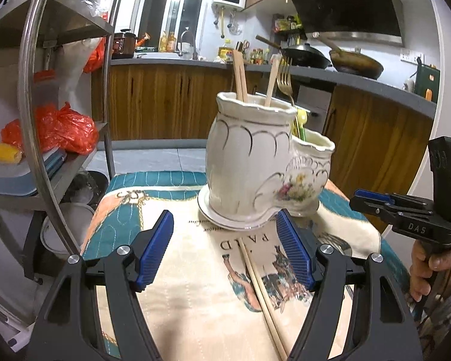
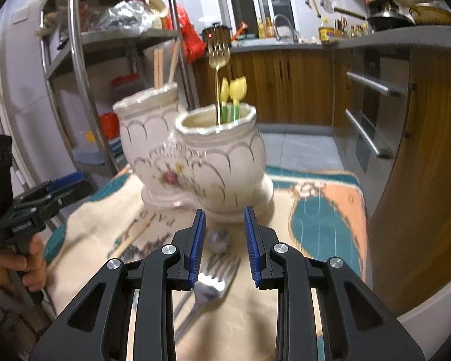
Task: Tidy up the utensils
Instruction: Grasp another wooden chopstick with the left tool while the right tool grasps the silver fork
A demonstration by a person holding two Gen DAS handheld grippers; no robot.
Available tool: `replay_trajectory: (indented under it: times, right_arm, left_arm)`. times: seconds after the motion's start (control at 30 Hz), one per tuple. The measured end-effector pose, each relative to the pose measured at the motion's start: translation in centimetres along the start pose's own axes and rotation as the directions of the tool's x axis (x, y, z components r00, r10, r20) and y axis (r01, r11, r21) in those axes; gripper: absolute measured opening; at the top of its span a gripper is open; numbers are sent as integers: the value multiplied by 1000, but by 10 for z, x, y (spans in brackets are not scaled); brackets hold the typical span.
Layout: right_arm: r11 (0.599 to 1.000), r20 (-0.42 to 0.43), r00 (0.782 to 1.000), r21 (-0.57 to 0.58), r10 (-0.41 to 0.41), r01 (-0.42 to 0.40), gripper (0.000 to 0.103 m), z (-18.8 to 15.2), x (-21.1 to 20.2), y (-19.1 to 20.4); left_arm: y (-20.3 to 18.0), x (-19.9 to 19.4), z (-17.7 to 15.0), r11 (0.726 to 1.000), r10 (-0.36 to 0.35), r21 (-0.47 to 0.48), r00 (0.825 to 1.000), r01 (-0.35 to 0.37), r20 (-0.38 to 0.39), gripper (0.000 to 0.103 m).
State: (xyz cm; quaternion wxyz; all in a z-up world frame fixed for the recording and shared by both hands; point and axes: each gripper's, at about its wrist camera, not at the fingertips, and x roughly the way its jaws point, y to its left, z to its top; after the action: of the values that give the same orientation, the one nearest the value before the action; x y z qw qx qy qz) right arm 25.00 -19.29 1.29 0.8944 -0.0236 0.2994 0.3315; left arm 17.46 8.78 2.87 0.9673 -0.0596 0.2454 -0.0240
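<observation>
Centrally, a tabletop [image 1: 177, 270] under a cream, teal and peach quilted cloth is seen, with a cream two-pocket ceramic utensil holder [image 1: 249, 162] at its far side, already holding chopsticks, a gold fork and yellow spoons. A pair of pale wooden chopsticks [image 1: 260, 285] lies loose between the released jaws of the left tool [image 1: 225, 249]. A silver metal fork [image 2: 209, 285] lies under the right tool [image 2: 225, 240], whose jaws are narrowly parted and empty. If gripped off-centre, either utensil could be tipped or dropped; the holder could be knocked.
</observation>
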Motion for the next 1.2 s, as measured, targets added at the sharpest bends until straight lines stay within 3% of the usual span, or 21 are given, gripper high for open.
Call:
replay_trajectory:
  times: [0.17,0.3,0.57,0.83,1.2]
  right_arm:
    - [1000,-87,996,11,10,-9,28,-11,4,-1]
    - [998,-132,990,47,46,-40,28,-16,2,-5]
    - [994,-253,961,50,108,-98,28,-32,9,3]
    - [993,-280,953,17,114,-114,28,-40,6,14]
    - [994,-278,955,-13,98,-106,24,-41,5,15]
  left_arm:
    - [-6,7,-5,999,-16,32,998,18,-57,57]
    - [-14,15,-11,997,-31,67,993,39,-110,55]
    - [-18,26,-23,995,-20,91,979,39,-205,44]
    - [-18,41,-33,995,-24,87,947,55,-322,31]
    - [-25,42,-37,990,13,136,944,34,-330,30]
